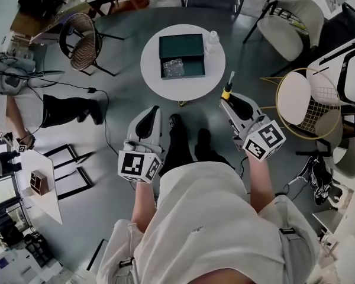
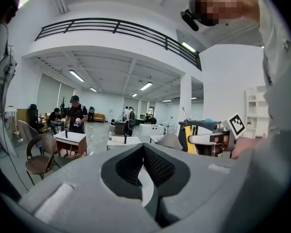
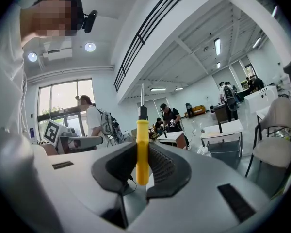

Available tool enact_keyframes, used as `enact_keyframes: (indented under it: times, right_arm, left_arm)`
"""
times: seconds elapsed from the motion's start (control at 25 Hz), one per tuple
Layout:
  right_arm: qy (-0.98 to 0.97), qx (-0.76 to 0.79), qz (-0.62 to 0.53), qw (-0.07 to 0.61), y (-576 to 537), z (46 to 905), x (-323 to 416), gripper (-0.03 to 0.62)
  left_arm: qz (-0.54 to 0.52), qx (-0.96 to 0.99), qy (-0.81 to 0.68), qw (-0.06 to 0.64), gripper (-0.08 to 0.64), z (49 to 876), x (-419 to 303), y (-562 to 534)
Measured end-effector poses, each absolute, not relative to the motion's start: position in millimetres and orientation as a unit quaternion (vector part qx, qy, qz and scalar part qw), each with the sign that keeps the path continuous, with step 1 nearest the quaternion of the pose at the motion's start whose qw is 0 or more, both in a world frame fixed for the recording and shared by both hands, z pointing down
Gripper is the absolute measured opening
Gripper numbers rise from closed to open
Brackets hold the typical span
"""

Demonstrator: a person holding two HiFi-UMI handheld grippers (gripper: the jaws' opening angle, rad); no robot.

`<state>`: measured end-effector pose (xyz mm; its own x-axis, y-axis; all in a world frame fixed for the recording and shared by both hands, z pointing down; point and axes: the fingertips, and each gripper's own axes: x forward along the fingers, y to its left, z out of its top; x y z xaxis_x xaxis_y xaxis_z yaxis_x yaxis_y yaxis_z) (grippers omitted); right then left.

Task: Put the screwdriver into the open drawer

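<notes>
A yellow-handled screwdriver (image 1: 228, 90) stands upright in my right gripper (image 1: 226, 98), which is shut on its handle, shaft pointing up and away. In the right gripper view the screwdriver (image 3: 141, 149) fills the gap between the jaws. It is held off the near right edge of the round white table (image 1: 152, 71). On that table sits a dark green box (image 1: 181, 45) with its open drawer (image 1: 194, 69) pulled toward me; a crinkled clear bag (image 1: 173, 68) lies inside. My left gripper (image 1: 155, 111) hangs at the near left of the table, shut and empty, its tip (image 2: 143, 148) closed.
A clear bottle (image 1: 212, 40) stands right of the box. A wicker chair (image 1: 81, 40) is at the far left, white chairs (image 1: 297, 22) and a gold wire chair (image 1: 307, 102) at the right. A seated person (image 1: 59, 108) and a floor cable (image 1: 100, 93) lie left.
</notes>
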<state>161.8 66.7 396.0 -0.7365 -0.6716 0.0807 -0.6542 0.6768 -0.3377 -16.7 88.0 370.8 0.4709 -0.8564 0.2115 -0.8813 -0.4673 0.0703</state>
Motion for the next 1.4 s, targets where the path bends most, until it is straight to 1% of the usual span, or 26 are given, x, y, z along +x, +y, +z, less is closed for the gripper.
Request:
enact_keyframes:
  times: [0.28, 0.76, 1.4]
  right_arm:
    - [0.914, -0.367, -0.171, 0.018, 45, 398, 151, 0.078]
    - [0.906, -0.397, -0.147, 0.007, -27, 374, 143, 0.078]
    - [0.895, -0.428, -0.124, 0.003, -110, 356, 96, 0.078]
  left_arm:
    - [0.068, 0.851, -0.513, 0.094, 0.011, 377, -38, 62]
    - [0.043, 0.869, -0.487, 0.08, 0.011, 360, -49, -29]
    - [0.019, 0.875, -0.477, 0.077, 0.011, 355, -109, -118]
